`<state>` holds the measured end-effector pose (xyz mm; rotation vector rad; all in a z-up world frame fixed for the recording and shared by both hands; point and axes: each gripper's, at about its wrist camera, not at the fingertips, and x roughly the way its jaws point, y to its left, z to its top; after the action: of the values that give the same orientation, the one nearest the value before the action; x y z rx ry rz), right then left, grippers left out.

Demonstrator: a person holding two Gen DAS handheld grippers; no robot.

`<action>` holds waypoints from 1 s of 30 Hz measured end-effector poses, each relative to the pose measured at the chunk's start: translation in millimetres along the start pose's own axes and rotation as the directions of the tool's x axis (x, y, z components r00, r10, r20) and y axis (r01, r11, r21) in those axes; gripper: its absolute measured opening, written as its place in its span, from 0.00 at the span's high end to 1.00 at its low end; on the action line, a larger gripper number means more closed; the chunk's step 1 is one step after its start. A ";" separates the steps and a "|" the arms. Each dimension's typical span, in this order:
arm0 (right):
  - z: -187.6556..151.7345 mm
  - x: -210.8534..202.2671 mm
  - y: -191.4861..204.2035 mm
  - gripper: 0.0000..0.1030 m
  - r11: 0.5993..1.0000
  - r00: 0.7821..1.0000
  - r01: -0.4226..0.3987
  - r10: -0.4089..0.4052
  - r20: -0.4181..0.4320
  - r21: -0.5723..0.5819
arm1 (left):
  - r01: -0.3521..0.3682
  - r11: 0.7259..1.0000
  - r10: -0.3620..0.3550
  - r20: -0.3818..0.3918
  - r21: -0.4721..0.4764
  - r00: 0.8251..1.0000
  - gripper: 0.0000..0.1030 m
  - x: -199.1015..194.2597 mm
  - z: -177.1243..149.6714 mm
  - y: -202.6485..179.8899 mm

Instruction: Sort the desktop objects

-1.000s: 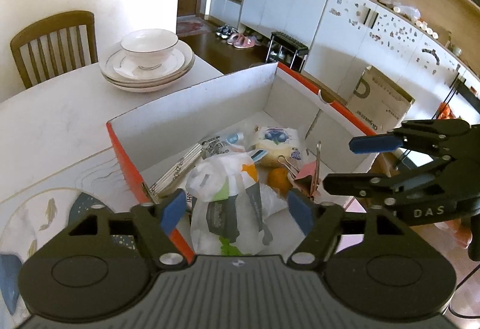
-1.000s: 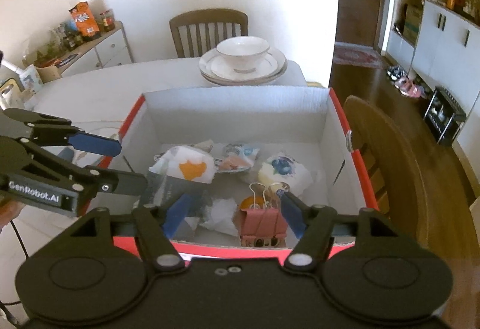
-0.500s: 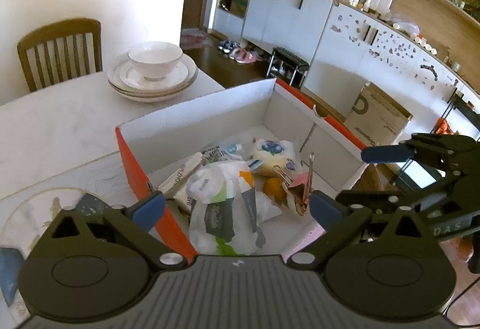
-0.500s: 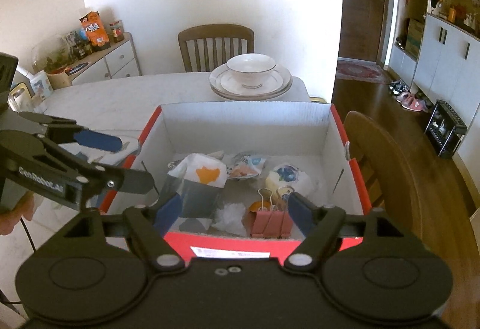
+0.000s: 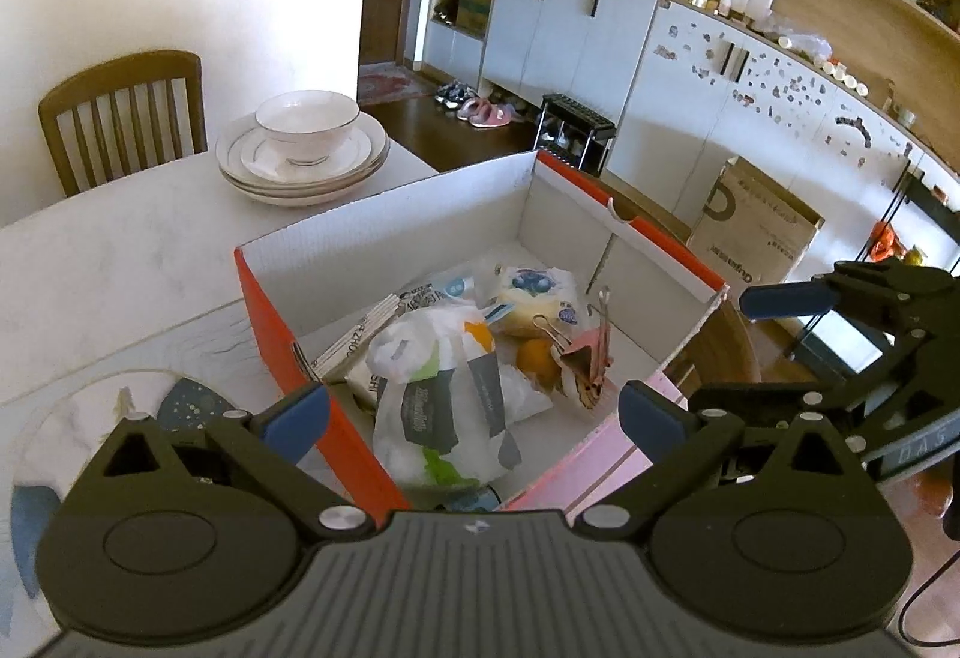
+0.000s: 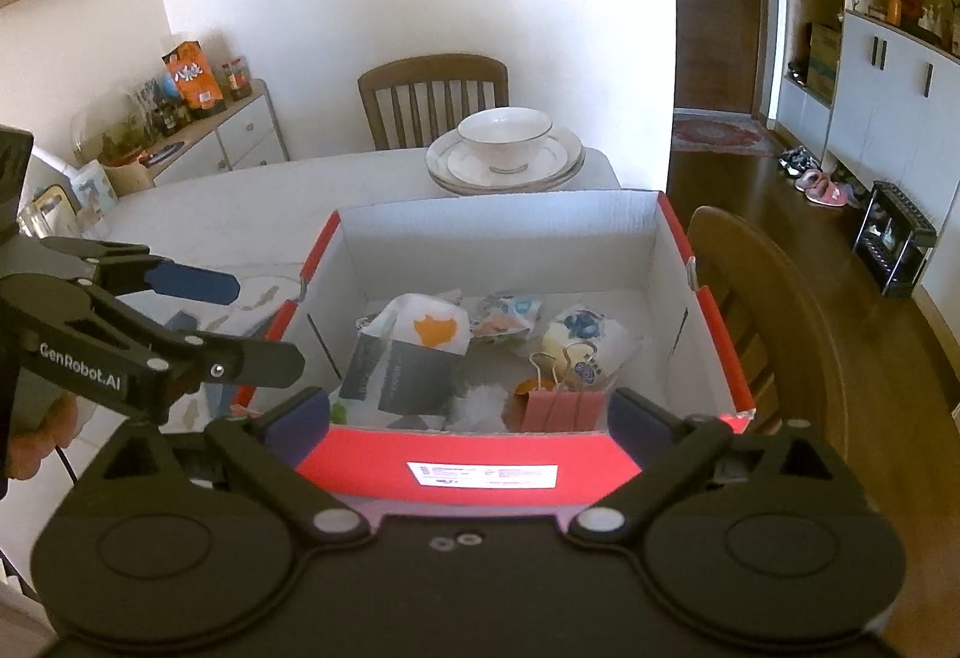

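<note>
With the left gripper [image 5: 474, 415] spread empty and the right gripper [image 6: 471, 415] opening empty, both are probably best lifted clear of the red-and-white cardboard box [image 6: 480, 460].

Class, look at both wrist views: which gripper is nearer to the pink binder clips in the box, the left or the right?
Right. The right gripper, jaws opening, hovers at the box wall right beside the pink binder clips. The left gripper is open at the box's opposite near corner, over a white bag.

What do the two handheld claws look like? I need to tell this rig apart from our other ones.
Both are matte black plastic with linkage arms, silver pivot screws and blue pads on the fingertips. The left claw carries white "GenRobot.AI" lettering along its side in the right wrist view; the right claw shows "DAS" lettering in the left wrist view. A thin black cable hangs below the left one.
</note>
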<state>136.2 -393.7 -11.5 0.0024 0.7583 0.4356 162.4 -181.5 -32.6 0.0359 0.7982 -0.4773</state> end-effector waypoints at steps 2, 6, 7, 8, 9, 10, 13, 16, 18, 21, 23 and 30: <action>-0.9 -1.4 1.3 0.01 1.000 1.000 0.004 -0.004 0.003 0.004 | -0.002 1.000 0.002 -0.004 0.010 1.000 0.00 -2.5 -1.4 -2.7; -2.3 -4.1 6.2 0.01 1.000 1.000 0.010 -0.010 0.011 0.001 | -0.016 1.000 0.016 -0.019 0.024 1.000 0.00 -5.4 -3.6 -6.6; -2.6 -4.8 7.4 0.01 1.000 1.000 0.010 -0.010 0.012 0.002 | -0.025 0.999 0.026 -0.021 0.026 0.999 0.00 -5.9 -4.1 -7.4; -3.1 -5.7 8.7 0.01 1.000 1.000 0.012 -0.012 0.015 0.001 | -0.030 0.999 0.030 -0.022 0.027 0.999 0.00 -6.3 -4.6 -7.8; -3.8 -6.3 9.8 0.01 1.000 1.000 0.016 -0.016 0.017 -0.001 | -0.032 0.999 0.032 -0.022 0.028 0.999 0.00 -7.5 -5.0 -8.2; -4.3 -7.0 10.6 0.01 1.000 1.000 0.019 -0.019 0.019 -0.002 | -0.032 0.999 0.033 -0.023 0.028 0.999 0.00 -8.7 -5.2 -8.7; -5.0 -9.0 10.6 0.01 1.000 1.000 0.015 -0.015 0.022 0.004 | -0.030 0.999 0.031 -0.027 0.022 0.999 0.00 -11.2 -6.0 -8.8; -5.1 -10.8 8.4 0.01 1.000 0.999 0.022 -0.023 0.026 0.017 | -0.063 0.998 0.064 -0.031 0.026 0.998 0.00 -12.0 -6.4 -9.4; -5.0 -12.3 6.5 0.01 0.999 0.999 0.024 -0.025 0.029 0.027 | -0.074 0.997 0.075 -0.031 0.027 0.997 0.00 -12.8 -6.5 -9.4; -5.3 -14.4 5.7 0.01 0.999 0.999 0.034 -0.035 0.038 0.032 | -0.083 0.996 0.084 -0.023 0.027 0.996 0.00 -15.3 -7.0 -9.3; -5.4 -15.0 5.8 0.01 0.999 0.998 0.036 -0.038 0.041 0.036 | -0.082 0.996 0.082 -0.022 0.027 0.996 0.00 -16.2 -7.5 -9.5; -7.2 -16.7 8.0 0.01 0.999 0.998 0.035 -0.037 0.044 0.042 | -0.066 0.998 0.066 -0.015 0.023 0.998 0.00 -17.0 -8.2 -10.1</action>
<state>117.7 -393.9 -4.4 0.0368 0.7220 0.3845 142.4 -182.1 -25.0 0.0862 0.8048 -0.4240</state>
